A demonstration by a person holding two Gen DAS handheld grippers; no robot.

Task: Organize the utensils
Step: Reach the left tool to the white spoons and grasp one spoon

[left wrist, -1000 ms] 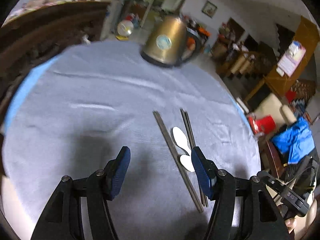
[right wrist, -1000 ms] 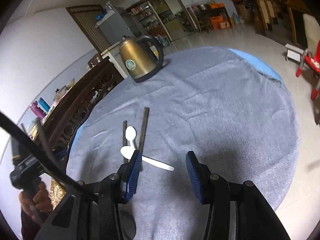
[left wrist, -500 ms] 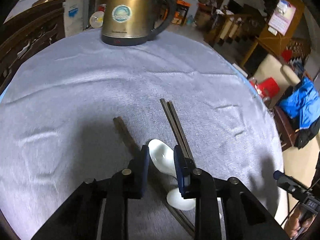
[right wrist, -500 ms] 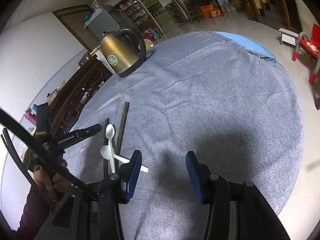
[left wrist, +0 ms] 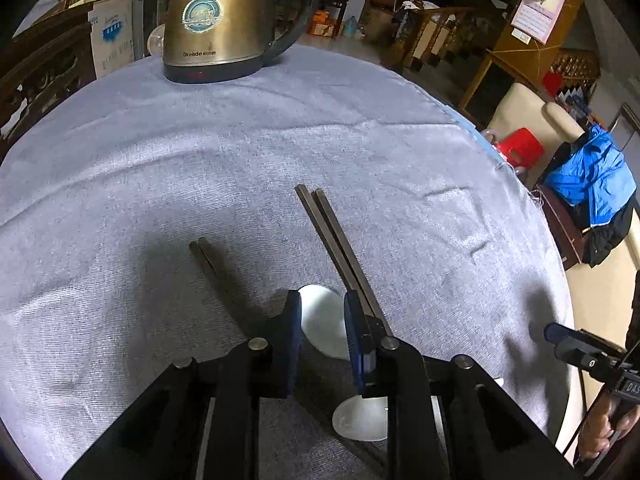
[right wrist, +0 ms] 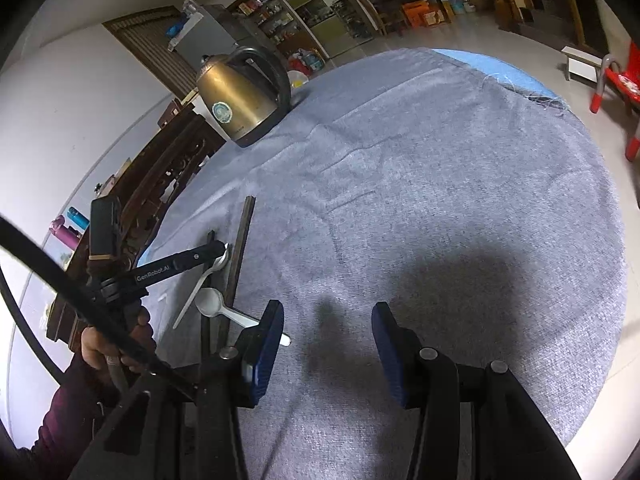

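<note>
Closing left gripper (left wrist: 322, 332) on bowl of white spoon (left wrist: 322, 320): fingers narrowed around it, pad contact unclear. Chopstick pairs flank fingers on tabletop (left wrist: 160, 160); second spoon (left wrist: 360, 420) beneath. Right gripper (right wrist: 326, 344) hovers, fingers apart, empty, ready to assist.

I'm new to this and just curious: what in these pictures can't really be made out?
- Left wrist view: the nearer white spoon is partly hidden behind the left gripper.
- Right wrist view: the left chopsticks are mostly covered by spoons and gripper.
- Kettle: top cut off by the edge.
</note>
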